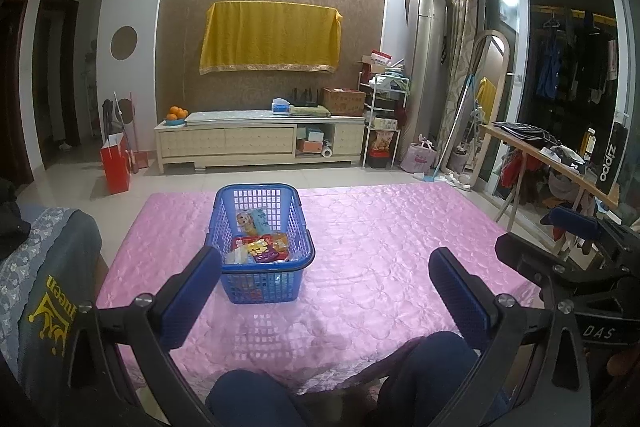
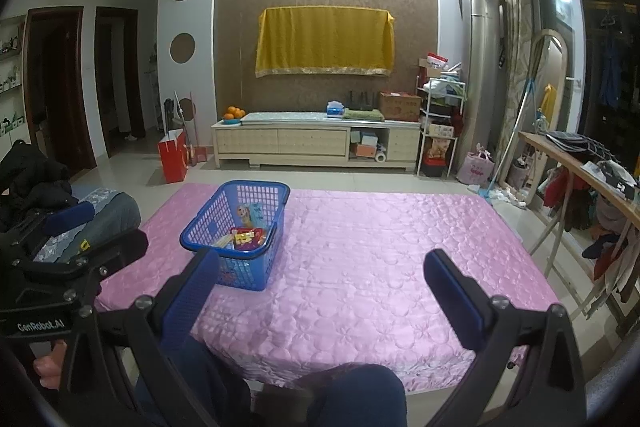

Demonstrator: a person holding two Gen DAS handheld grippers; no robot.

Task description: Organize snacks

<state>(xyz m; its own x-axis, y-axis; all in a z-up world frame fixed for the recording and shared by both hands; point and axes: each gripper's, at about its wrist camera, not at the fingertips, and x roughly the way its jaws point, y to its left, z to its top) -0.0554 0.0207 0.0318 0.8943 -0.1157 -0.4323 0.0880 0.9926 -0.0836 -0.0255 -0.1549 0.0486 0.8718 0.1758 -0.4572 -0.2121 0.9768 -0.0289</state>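
A blue plastic basket (image 1: 262,247) holding the snack packets (image 1: 260,247) sat on the pink quilted cover (image 1: 380,267) of a low table, toward its left half and well clear of every edge, its long axis running away from the person toward the television cabinet (image 1: 260,143) at the far wall. No loose packets showed on the cover around it, so the sorting appeared, on this evidence, largely complete or not yet resumed. Both tools hung back above the person's knees (image 1: 256,399), short of the table's near edge. The left gripper (image 1: 326,287) was spread wide and held nothing; the basket lay just ahead of it and slightly to the left, its near wall overlapping that tool's left finger in the view. The right gripper (image 2: 320,287) was likewise wide apart and empty, and from its camera the basket (image 2: 240,227) sat ahead and off to the left, beyond its left finger, with open pink cover straight in front. That placed the left hand's tool nearer and more squarely lined up, so any reach into the basket would likely fall to it, travelling forward along the basket's length. A grey patterned cushion (image 1: 48,287) lay beside the table at the left.
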